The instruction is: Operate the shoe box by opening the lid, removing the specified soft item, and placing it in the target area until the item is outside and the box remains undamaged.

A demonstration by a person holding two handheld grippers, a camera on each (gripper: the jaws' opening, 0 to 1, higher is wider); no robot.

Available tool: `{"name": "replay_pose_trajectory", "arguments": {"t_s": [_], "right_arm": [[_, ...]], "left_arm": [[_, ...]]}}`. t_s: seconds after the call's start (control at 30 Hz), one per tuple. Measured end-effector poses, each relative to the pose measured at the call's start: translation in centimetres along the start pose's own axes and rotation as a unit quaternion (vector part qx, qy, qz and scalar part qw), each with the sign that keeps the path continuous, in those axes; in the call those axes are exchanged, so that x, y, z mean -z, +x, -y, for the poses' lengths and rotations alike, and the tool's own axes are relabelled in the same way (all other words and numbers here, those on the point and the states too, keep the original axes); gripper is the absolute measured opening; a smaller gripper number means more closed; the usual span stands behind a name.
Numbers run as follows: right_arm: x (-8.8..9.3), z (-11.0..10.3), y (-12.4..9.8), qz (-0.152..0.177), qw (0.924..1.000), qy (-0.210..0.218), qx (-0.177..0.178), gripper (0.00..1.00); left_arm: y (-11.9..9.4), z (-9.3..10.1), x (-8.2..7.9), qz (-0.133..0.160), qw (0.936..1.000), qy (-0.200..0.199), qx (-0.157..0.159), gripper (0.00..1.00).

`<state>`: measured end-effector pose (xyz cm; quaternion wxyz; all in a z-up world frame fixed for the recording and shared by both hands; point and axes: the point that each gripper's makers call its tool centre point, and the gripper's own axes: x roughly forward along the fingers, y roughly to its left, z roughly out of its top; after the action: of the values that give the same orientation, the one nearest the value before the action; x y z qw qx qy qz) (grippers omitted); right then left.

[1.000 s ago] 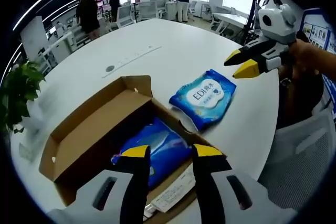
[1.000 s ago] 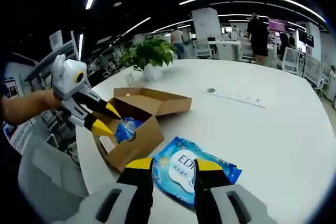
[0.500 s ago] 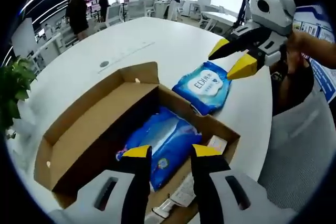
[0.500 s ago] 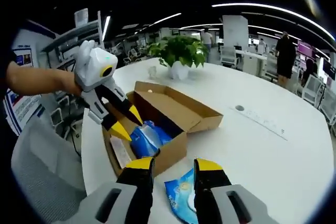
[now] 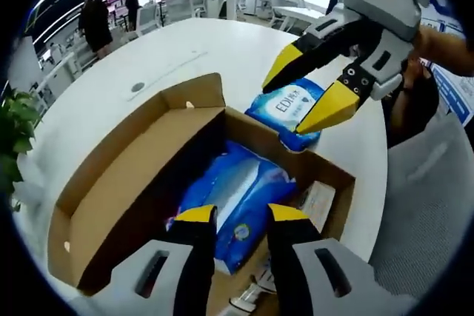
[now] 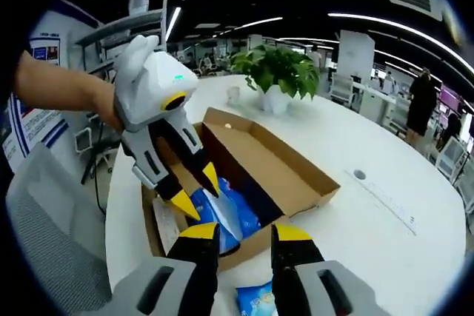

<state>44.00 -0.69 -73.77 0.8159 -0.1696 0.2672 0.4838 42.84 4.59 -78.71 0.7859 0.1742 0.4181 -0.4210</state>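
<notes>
An open brown shoe box point(image 5: 126, 183) lies on the round white table point(image 5: 185, 57), its lid folded flat outward. Inside lies a soft blue pack point(image 5: 237, 186). My left gripper point(image 5: 241, 214) is open just above that pack, its jaws spread with nothing between them. A second blue pack marked EDI point(image 5: 285, 105) lies on the table beside the box. My right gripper point(image 5: 305, 88) hangs open above that second pack. In the right gripper view, the left gripper point(image 6: 198, 192) dips into the box point(image 6: 274, 168) over the blue pack point(image 6: 224, 212). My right gripper point(image 6: 244, 232) stands open there.
A white paper slip point(image 5: 315, 201) lies in the box beside the pack. A potted plant point(image 6: 278, 72) stands on the table beyond the box. A grey chair point(image 6: 44, 249) sits at the table's edge. People stand far off among the office desks.
Both views have closed in on the box. The left gripper has lowered toward the pack inside it. The right gripper has come closer, above the pack on the table.
</notes>
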Motion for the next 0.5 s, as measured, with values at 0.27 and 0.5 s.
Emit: {"name": "replay_pose_trajectory", "arguments": {"t_s": [0.27, 0.5], "right_arm": [[0.1, -0.6, 2.4, -0.017, 0.9990, -0.042, 0.000, 0.19], [-0.2, -0.2, 4.3, -0.023, 0.9981, -0.057, 0.009, 0.13]], "left_arm": [[0.6, 0.5, 0.4, -0.012, 0.9995, 0.014, 0.027, 0.22], [0.6, 0.5, 0.5, -0.015, 0.9986, 0.019, 0.047, 0.12]]}}
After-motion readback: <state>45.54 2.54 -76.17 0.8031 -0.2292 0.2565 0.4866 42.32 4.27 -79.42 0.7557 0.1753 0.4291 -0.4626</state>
